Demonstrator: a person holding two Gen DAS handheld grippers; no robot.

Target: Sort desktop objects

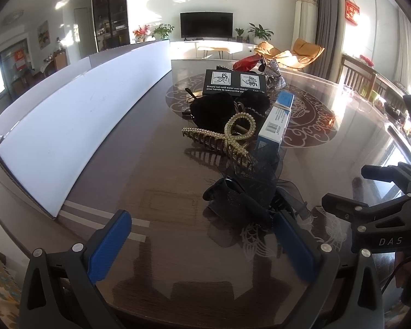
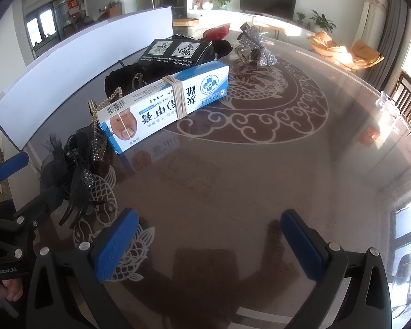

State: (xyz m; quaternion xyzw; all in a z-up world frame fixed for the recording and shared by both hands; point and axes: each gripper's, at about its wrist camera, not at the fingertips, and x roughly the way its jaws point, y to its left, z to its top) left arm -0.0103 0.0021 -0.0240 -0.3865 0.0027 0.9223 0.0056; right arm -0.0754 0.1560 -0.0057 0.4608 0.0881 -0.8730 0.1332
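Observation:
A row of small items lies along the dark glossy table point(image 1: 139, 170). Nearest my left gripper point(image 1: 202, 227) is a black mesh bow hair clip point(image 1: 246, 192), just ahead of its open jaws by the right finger. Behind the clip lie a pearl claw clip point(image 1: 227, 137), a blue-and-white cream box point(image 2: 164, 101) bound with a rubber band, a black velvet piece point(image 1: 213, 107), a black printed box point(image 1: 235, 82), a silver glitter bow point(image 2: 256, 46) and a red pouch point(image 2: 217, 31). My right gripper point(image 2: 209, 233) hangs open over bare table, to the right of the items.
A long white board point(image 1: 76, 126) stands upright along the left side of the table. The right gripper's body point(image 1: 383, 213) shows at the right edge of the left wrist view. Chairs point(image 2: 408, 96) stand past the table's right edge. Bare tabletop stretches to the right of the items.

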